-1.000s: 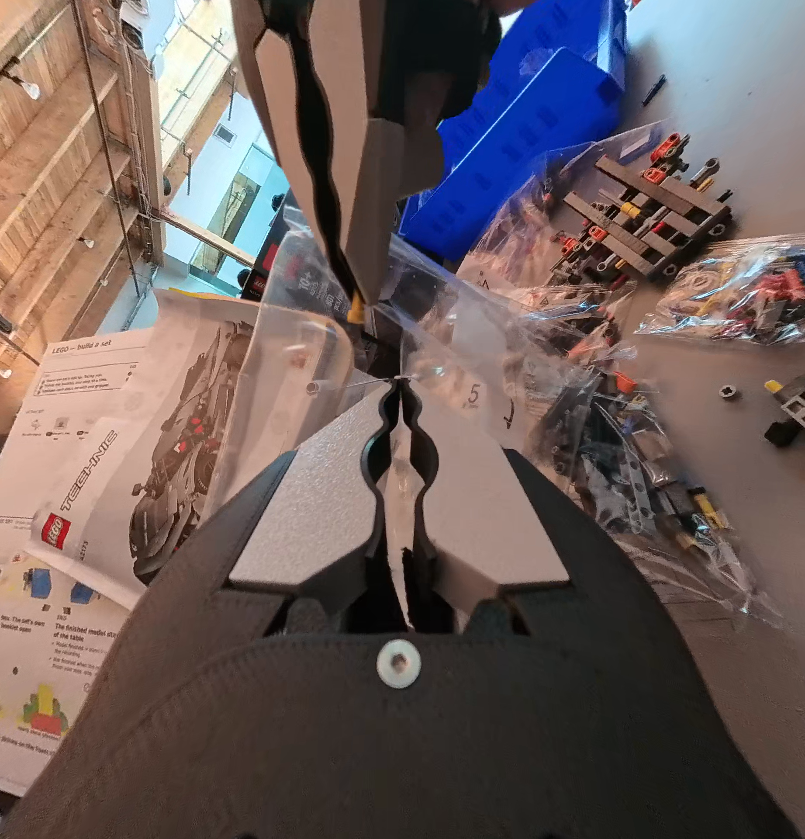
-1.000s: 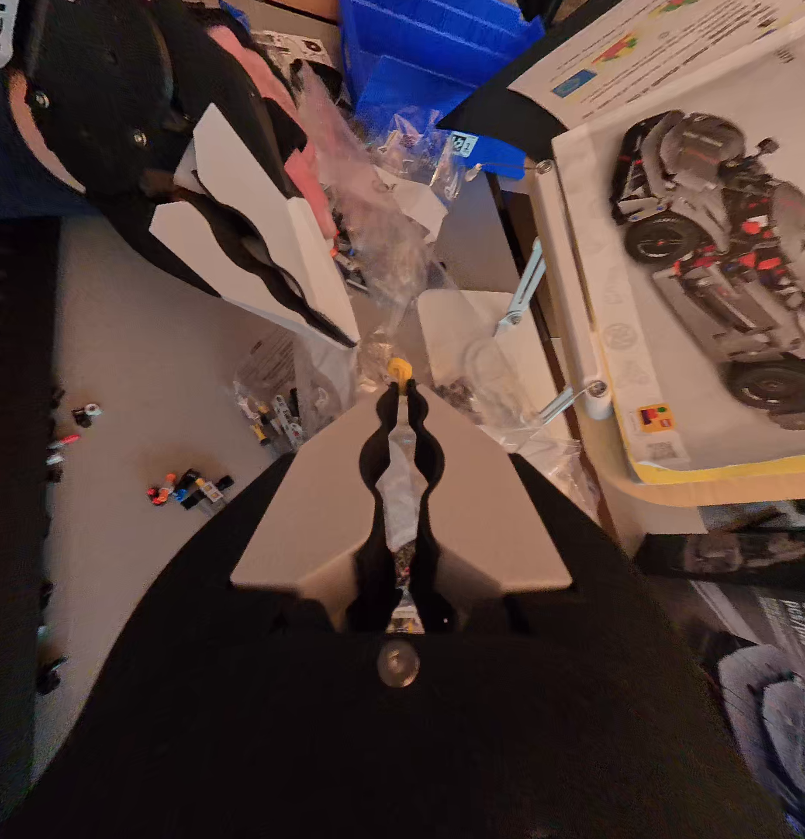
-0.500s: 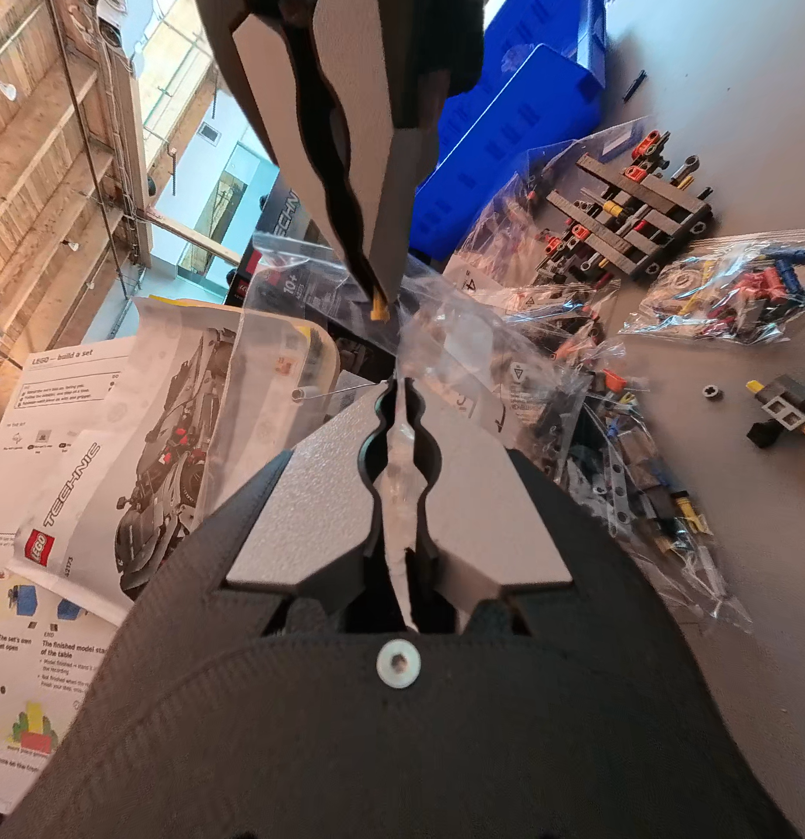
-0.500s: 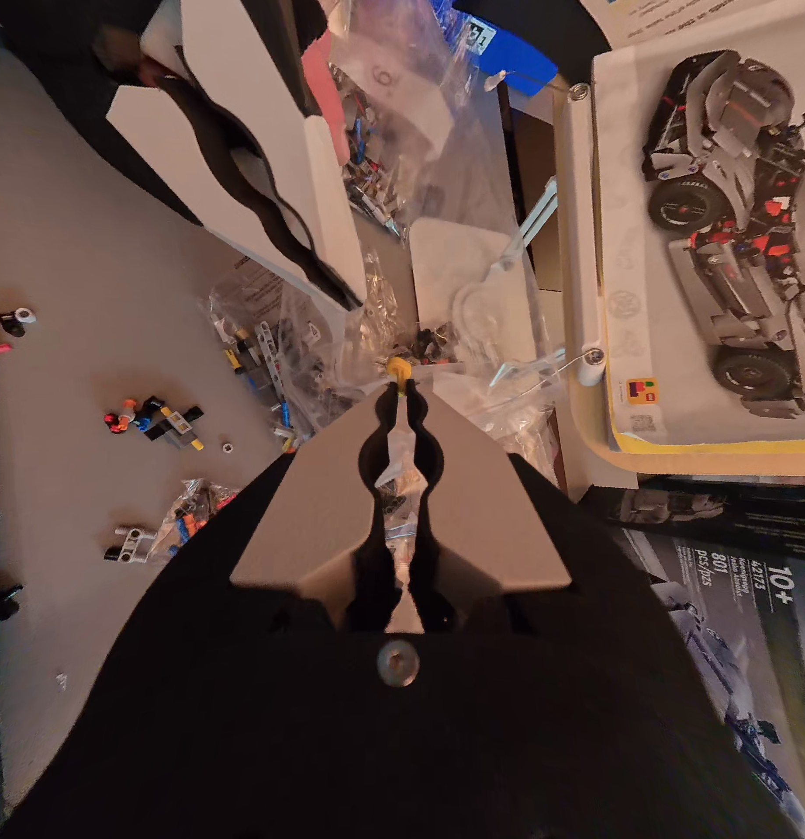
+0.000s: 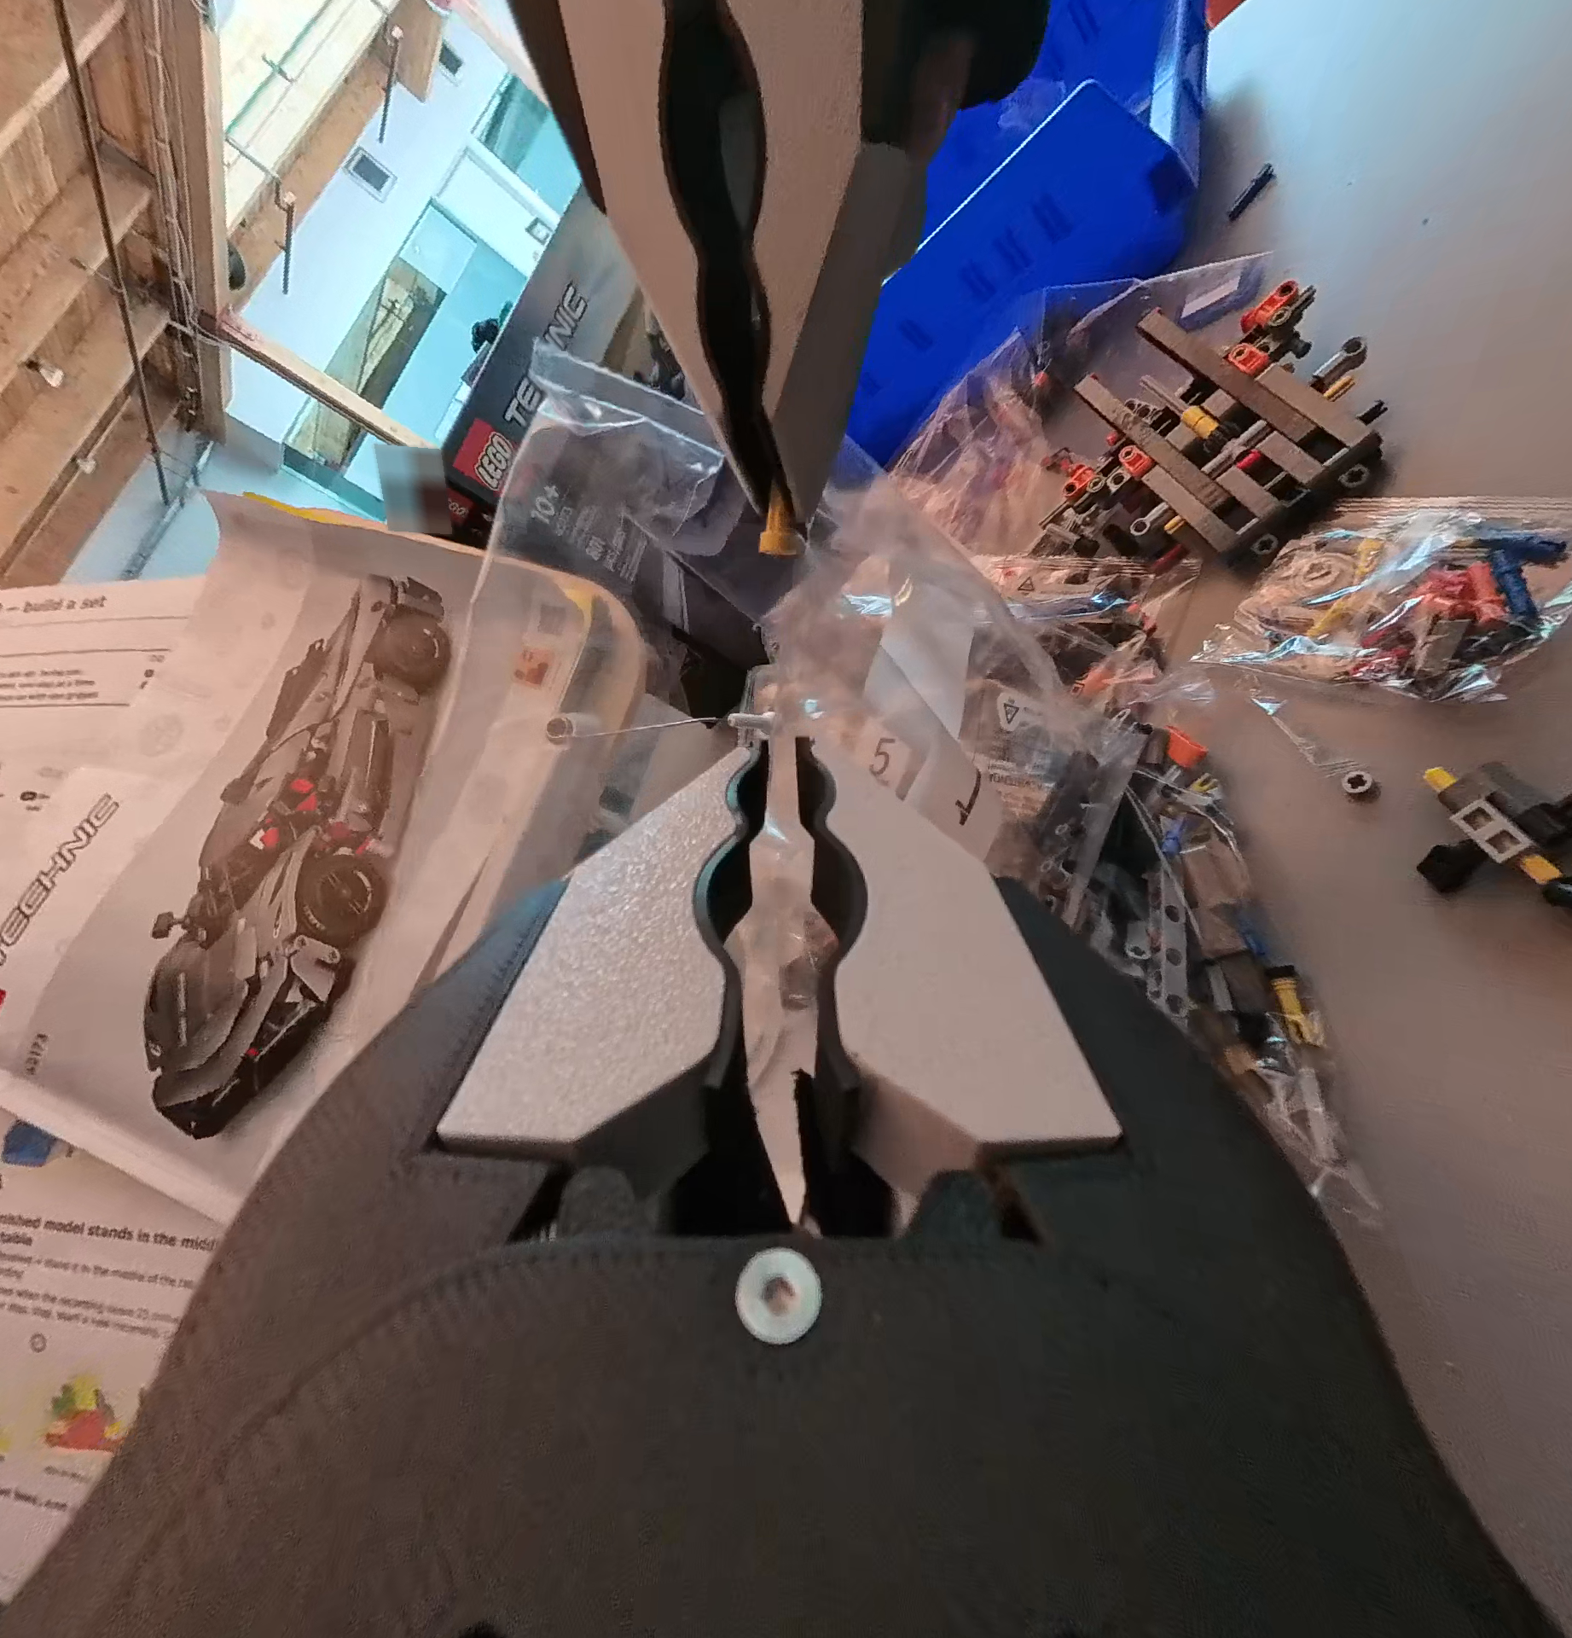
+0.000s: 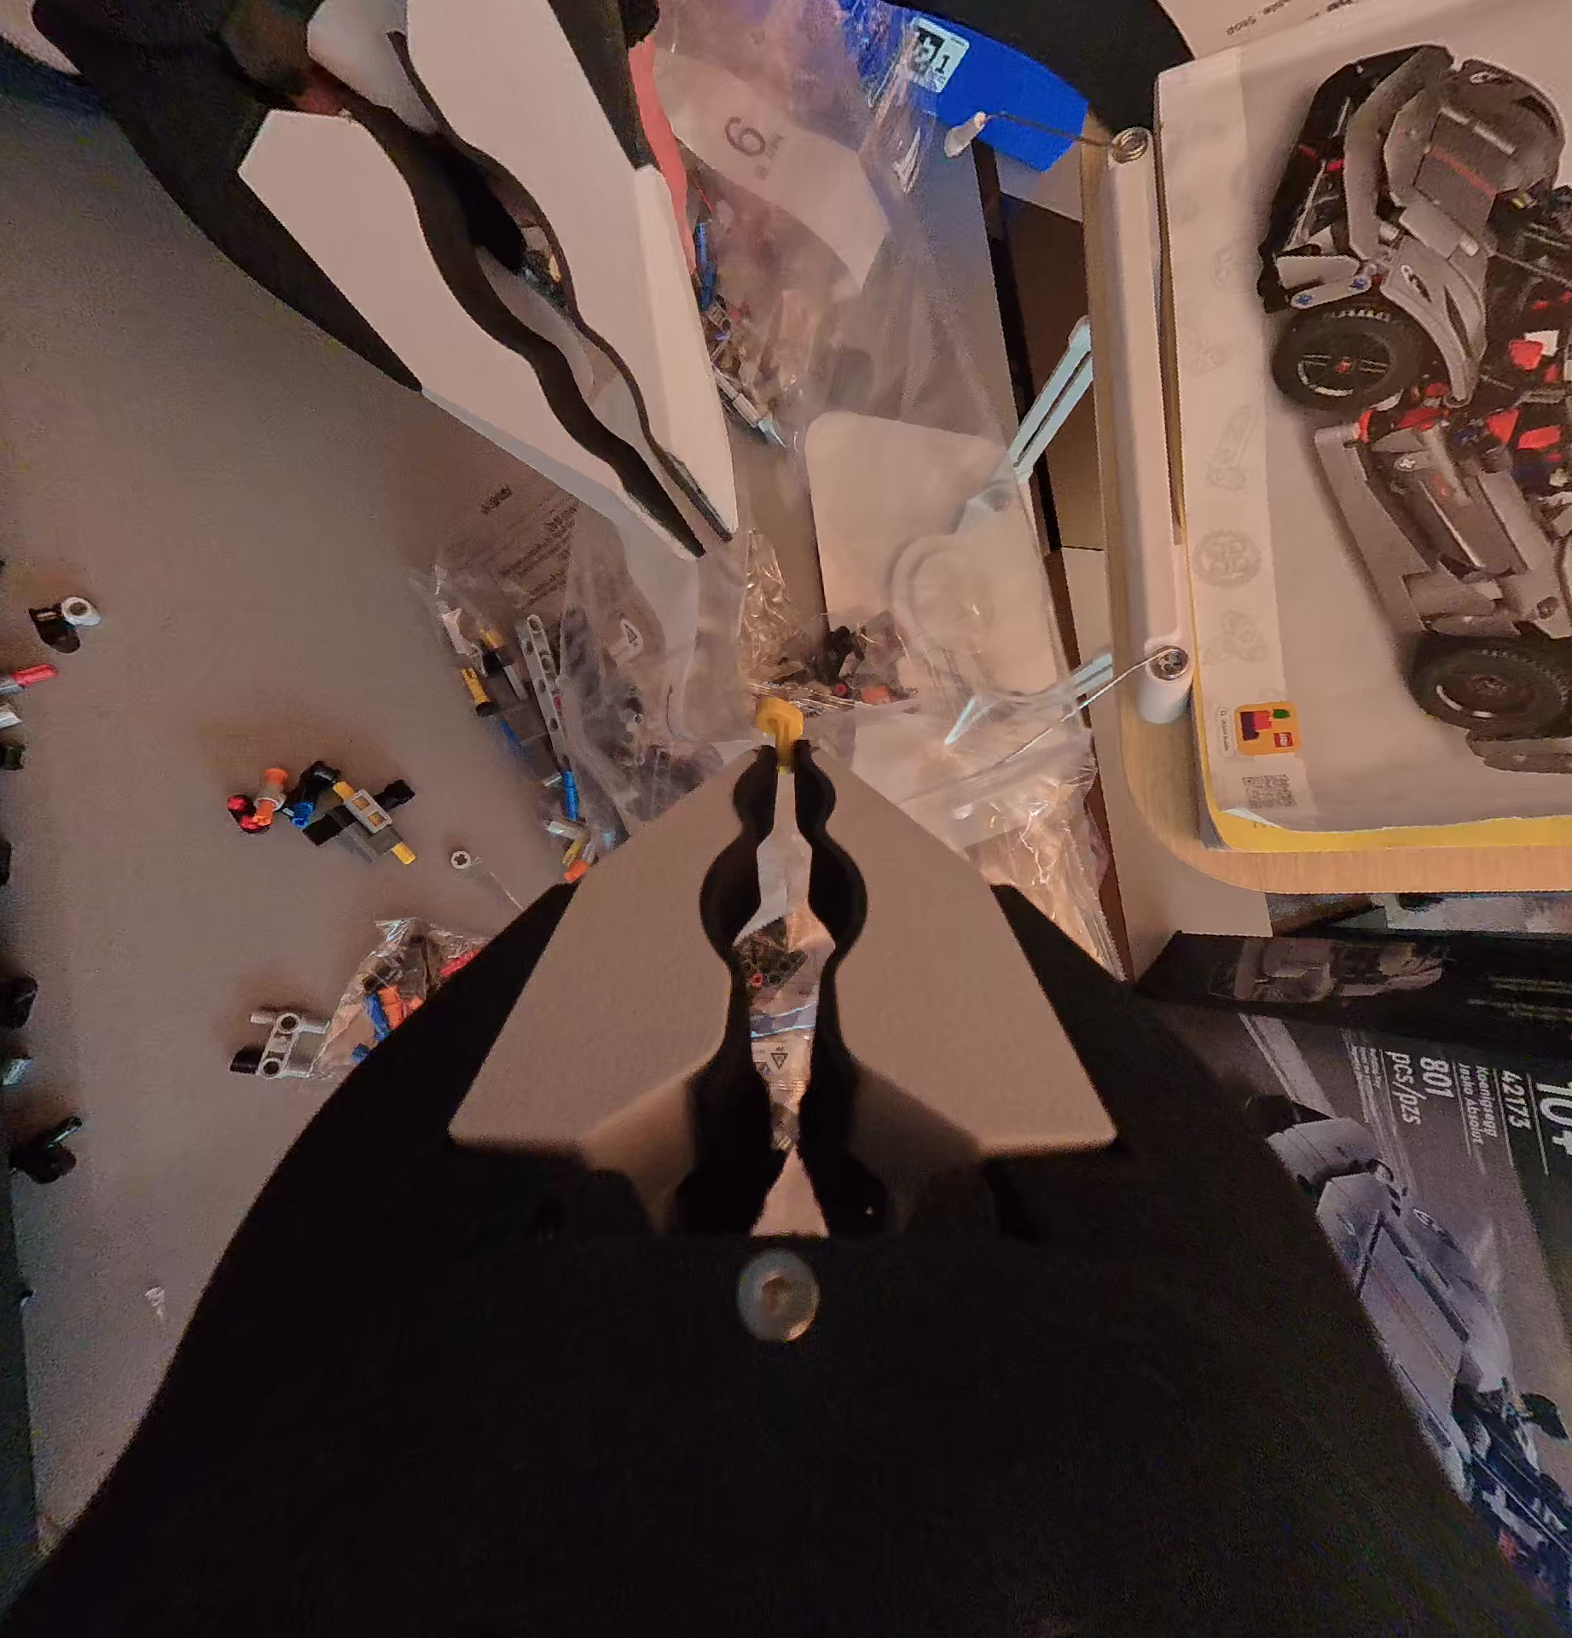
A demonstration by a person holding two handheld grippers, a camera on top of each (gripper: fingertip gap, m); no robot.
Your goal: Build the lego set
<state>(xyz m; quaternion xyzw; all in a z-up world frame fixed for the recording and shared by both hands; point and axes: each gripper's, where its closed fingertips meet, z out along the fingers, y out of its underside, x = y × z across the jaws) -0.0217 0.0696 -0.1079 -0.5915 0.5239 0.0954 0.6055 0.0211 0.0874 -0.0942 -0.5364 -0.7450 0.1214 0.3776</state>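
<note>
My left gripper (image 5: 778, 744) is shut on a fold of a clear parts bag (image 5: 897, 620) and holds it above the table. My right gripper (image 5: 773, 505) comes in from above, tip to tip with the left. It is shut on a small yellow peg (image 5: 778, 532), and the bag's plastic reaches up to its tip. In the right wrist view my right gripper (image 6: 782, 753) pinches the yellow peg (image 6: 779, 720), and my left gripper (image 6: 716, 541) is at the upper left. The bag (image 6: 853, 310) hangs between them, and whether the right jaws also pinch it is unclear.
A dark grey frame assembly (image 5: 1225, 443), a small parts bag (image 5: 1420, 612) and a small sub-assembly (image 5: 1491, 824) lie on the grey table. Blue bins (image 5: 1030, 248) stand behind. The instruction booklet (image 5: 259, 798) and the set's box (image 6: 1429, 1241) are beside the bags. Some 6 cm of space lies between my two pairs of fingers. Both grippers' tips are roughly 20 cm from the small sub-assembly (image 5: 1491, 824). It is also in sight in the right wrist view (image 6: 366, 814).
Both grippers stay shut. They have risen a little with the bag, and the right gripper's tip has drawn slightly away from the left, pulling the plastic tighter.
</note>
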